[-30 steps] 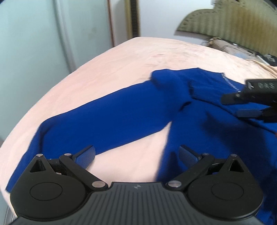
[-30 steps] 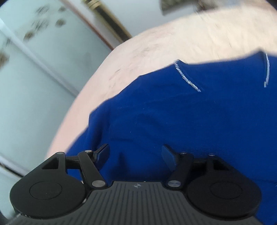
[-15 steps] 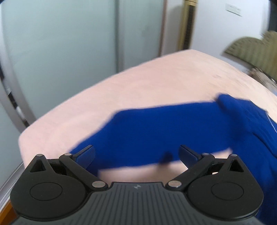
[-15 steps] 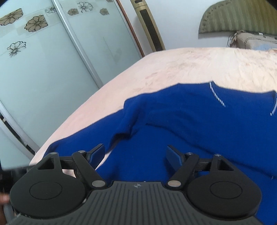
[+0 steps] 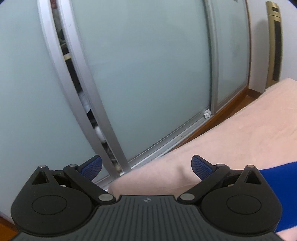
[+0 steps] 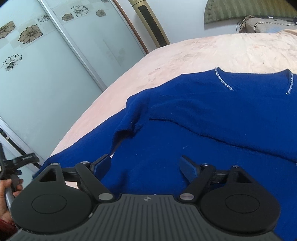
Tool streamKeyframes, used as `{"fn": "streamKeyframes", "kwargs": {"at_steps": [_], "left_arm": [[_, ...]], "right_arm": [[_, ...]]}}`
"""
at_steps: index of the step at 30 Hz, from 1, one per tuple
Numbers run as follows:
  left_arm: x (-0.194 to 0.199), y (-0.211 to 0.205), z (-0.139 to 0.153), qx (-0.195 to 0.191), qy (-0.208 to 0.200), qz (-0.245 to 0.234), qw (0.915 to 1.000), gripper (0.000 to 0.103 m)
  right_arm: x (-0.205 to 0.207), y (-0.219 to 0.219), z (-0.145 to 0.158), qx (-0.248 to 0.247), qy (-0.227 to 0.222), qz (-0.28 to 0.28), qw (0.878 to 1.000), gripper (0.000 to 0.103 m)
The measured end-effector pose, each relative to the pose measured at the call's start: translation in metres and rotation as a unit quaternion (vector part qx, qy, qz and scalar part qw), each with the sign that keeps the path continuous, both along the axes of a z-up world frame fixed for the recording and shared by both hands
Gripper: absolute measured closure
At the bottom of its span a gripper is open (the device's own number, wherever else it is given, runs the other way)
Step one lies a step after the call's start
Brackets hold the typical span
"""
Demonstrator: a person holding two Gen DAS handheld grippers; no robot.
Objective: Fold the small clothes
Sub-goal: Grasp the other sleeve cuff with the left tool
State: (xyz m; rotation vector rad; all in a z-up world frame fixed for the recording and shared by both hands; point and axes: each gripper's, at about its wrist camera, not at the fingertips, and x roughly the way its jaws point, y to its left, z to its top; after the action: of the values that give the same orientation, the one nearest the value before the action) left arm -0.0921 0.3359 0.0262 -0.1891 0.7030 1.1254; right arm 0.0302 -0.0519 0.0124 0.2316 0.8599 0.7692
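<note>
A dark blue knit sweater (image 6: 213, 120) with a beaded V-neck lies spread on the pink bed (image 6: 213, 50). Its left sleeve runs down toward the bed's left edge. My right gripper (image 6: 146, 165) is open and empty, hovering above the sweater's body near the armpit. My left gripper (image 5: 146, 165) is open and empty at the bed's corner, facing the wardrobe; only the sleeve end (image 5: 278, 194) shows at its right. The left gripper also shows in the right wrist view (image 6: 20, 161) at the far left, held by a hand.
Frosted sliding wardrobe doors (image 5: 148, 74) stand beside the bed, one slightly ajar. A strip of wooden floor (image 5: 232, 111) runs between them and the bed. A padded headboard (image 6: 241, 11) and a pillow (image 6: 263, 24) are at the far end.
The left gripper swung left off the sweater to the bed's corner and now faces the wardrobe. The right gripper pulled back, showing more of the sweater. Both stayed open.
</note>
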Motion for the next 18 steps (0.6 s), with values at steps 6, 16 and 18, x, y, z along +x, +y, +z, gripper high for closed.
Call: {"fn": "streamKeyframes", "kwargs": {"at_steps": [6,16,18], "left_arm": [[0.005,-0.032,0.011,-0.001,0.013,-0.074,0.9972,0.0],[0.059,-0.095,-0.045,0.109,0.172,-0.217,0.9546,0.0],[0.059,-0.08,-0.052,0.098,0.184,-0.195,0.9585,0.0]], "right_arm": [[0.0,-0.003,-0.004,0.003,0.005,-0.002,1.0,0.018],[-0.001,-0.008,-0.006,0.007,0.012,-0.008,1.0,0.017],[-0.001,-0.01,-0.006,0.008,0.014,-0.011,1.0,0.016]]}}
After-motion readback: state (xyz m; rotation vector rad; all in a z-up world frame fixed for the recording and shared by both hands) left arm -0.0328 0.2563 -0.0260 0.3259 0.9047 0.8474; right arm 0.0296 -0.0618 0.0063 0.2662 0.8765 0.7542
